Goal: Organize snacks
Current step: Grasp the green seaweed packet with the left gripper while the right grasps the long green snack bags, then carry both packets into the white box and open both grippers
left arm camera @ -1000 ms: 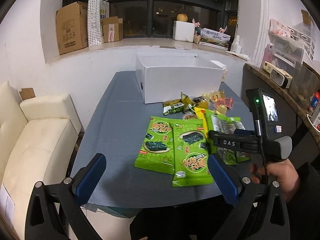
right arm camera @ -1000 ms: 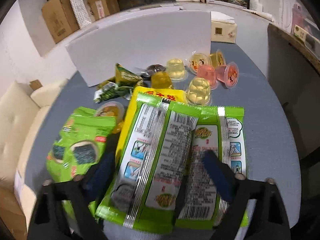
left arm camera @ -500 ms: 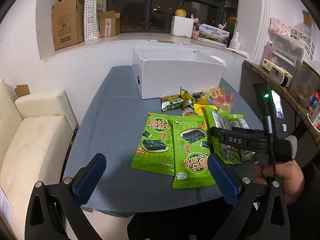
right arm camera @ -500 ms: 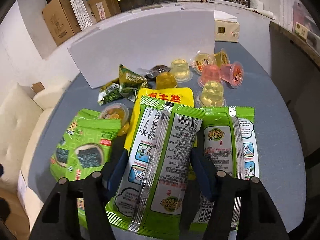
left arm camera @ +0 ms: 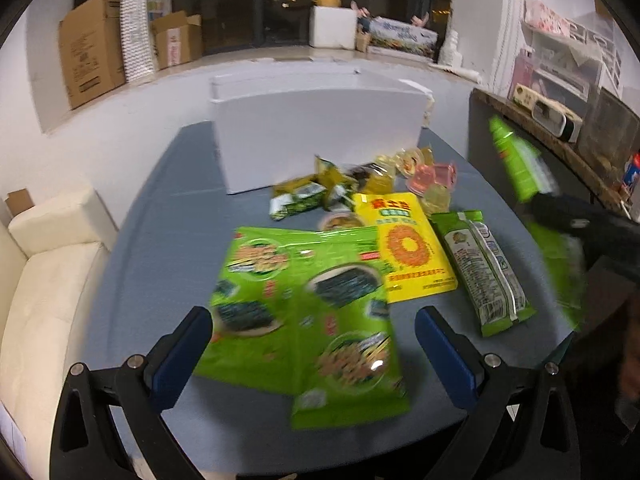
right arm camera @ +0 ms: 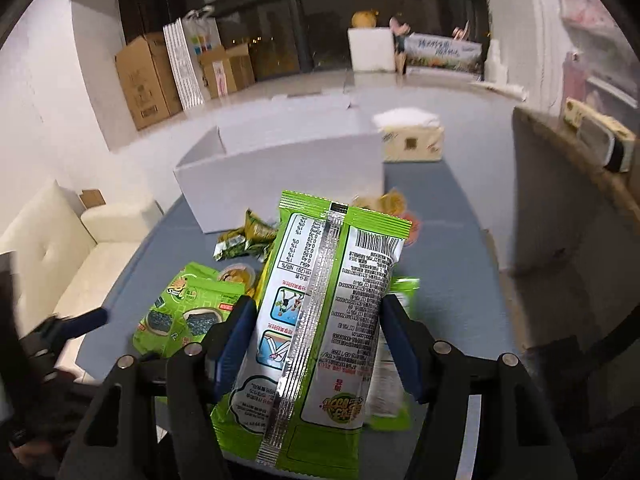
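My right gripper (right arm camera: 320, 336) is shut on a green snack packet (right arm camera: 320, 320), back side up, and holds it above the table; the packet shows blurred at the right of the left wrist view (left arm camera: 518, 168). My left gripper (left arm camera: 314, 344) is open and empty above two green seaweed packets (left arm camera: 304, 312). A yellow packet (left arm camera: 408, 244), another green packet (left arm camera: 484, 268), small green wrappers (left arm camera: 308, 196) and jelly cups (left arm camera: 432, 176) lie on the blue-grey table (left arm camera: 160, 240). An open white box (left arm camera: 316, 136) stands at the back.
A tissue box (right arm camera: 414, 142) sits right of the white box. A cream sofa (left arm camera: 44, 280) is left of the table. A dark counter (left arm camera: 540, 140) with clutter runs along the right. Cardboard boxes (left arm camera: 92, 48) stand on the window ledge.
My right gripper closed on the green packet and lifted it off the table. My left gripper moved forward and lower over the seaweed packets.
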Available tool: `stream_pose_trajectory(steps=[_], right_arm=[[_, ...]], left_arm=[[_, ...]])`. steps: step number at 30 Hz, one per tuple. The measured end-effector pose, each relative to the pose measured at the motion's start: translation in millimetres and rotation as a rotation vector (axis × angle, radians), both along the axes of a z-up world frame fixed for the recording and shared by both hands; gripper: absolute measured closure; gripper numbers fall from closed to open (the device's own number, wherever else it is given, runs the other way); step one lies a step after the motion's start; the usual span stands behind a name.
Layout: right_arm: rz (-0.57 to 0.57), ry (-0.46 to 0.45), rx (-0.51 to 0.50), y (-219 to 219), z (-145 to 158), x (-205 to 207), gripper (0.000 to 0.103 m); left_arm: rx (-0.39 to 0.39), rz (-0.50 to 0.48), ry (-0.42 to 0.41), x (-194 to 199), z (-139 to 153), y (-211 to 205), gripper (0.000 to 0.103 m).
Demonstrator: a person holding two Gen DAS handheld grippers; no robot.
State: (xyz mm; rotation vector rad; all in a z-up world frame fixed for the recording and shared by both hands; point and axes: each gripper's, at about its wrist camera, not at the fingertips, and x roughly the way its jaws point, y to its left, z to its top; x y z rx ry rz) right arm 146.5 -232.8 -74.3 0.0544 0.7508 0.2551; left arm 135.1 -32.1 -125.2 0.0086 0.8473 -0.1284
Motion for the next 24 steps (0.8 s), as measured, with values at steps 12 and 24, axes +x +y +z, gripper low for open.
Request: stream_pose_trajectory(steps=[12, 24], right_arm=[[-0.025, 0.003, 0.056, -35, -2, -19, 0.035], [0.008, 0.002, 0.068, -28, -5, -13, 0.035]], left_arm=[[0.047, 0.001, 0.096, 39, -40, -23, 0.031], [-0.01, -0.002, -0.017, 26, 22, -10, 0.032]])
